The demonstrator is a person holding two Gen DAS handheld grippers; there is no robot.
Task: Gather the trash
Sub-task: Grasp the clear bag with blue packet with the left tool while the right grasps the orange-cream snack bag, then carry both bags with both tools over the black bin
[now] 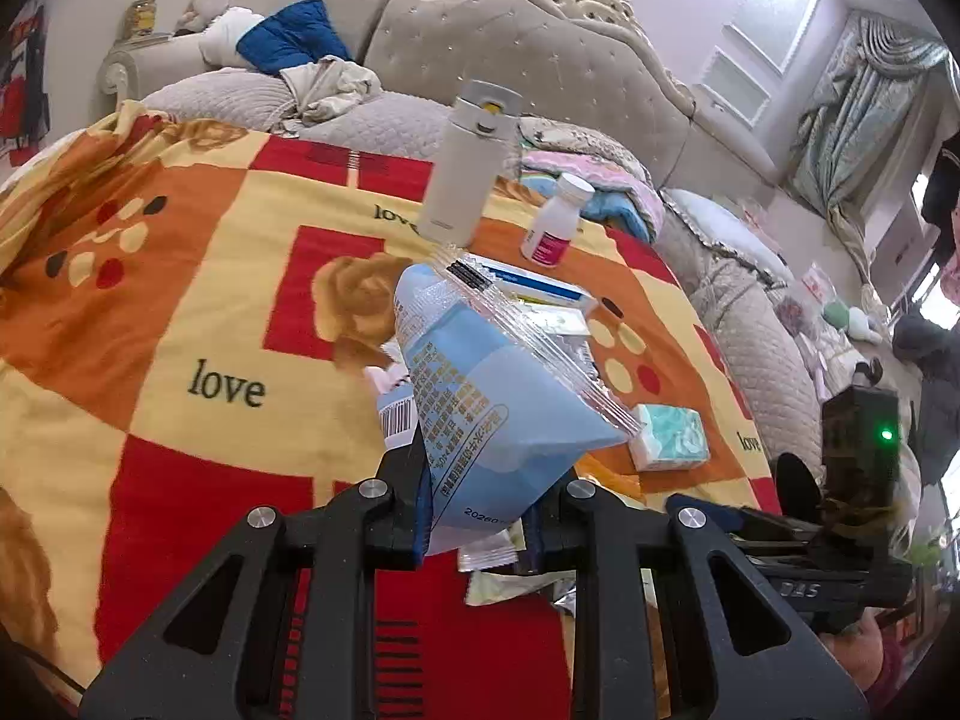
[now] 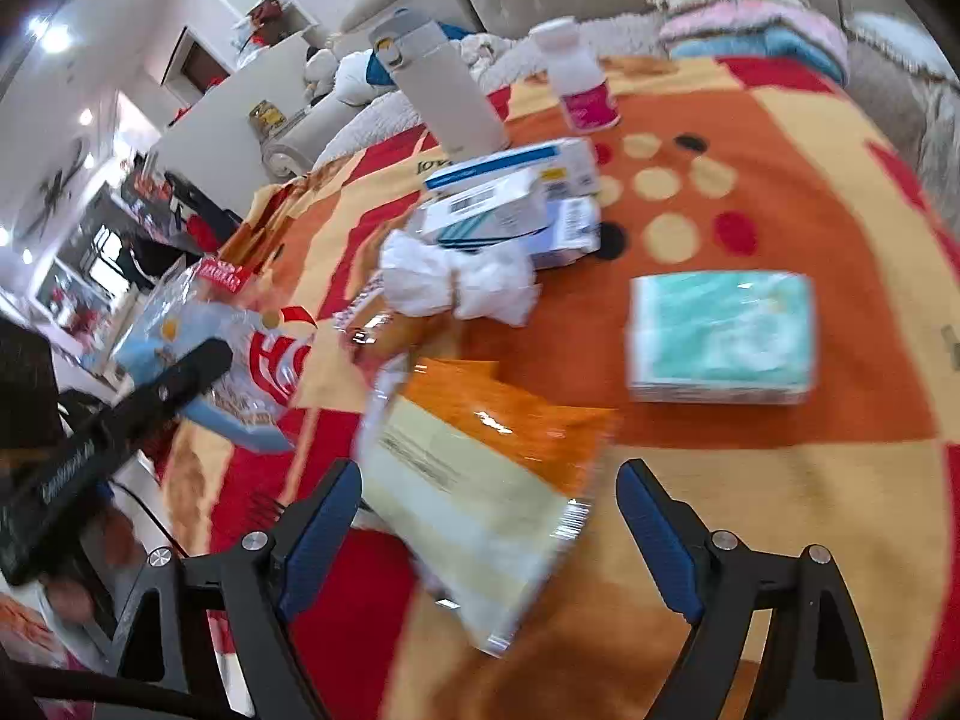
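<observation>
My left gripper (image 1: 477, 525) is shut on a light blue plastic wrapper (image 1: 474, 396) and holds it up above the patterned blanket (image 1: 180, 312). The same wrapper and left gripper (image 2: 180, 372) show at the left of the right wrist view. My right gripper (image 2: 489, 516) is open, its blue pads either side of a yellow and orange snack wrapper (image 2: 480, 480) lying on the blanket. A crumpled white tissue (image 2: 462, 282) lies just beyond it. More small wrappers (image 1: 510, 570) lie under the left gripper.
A white flask (image 1: 468, 162), a pill bottle (image 1: 555, 219), stacked medicine boxes (image 2: 516, 198) and a teal tissue pack (image 2: 720, 336) stand on the blanket. Pillows, folded quilts and the padded headboard (image 1: 540, 36) lie behind.
</observation>
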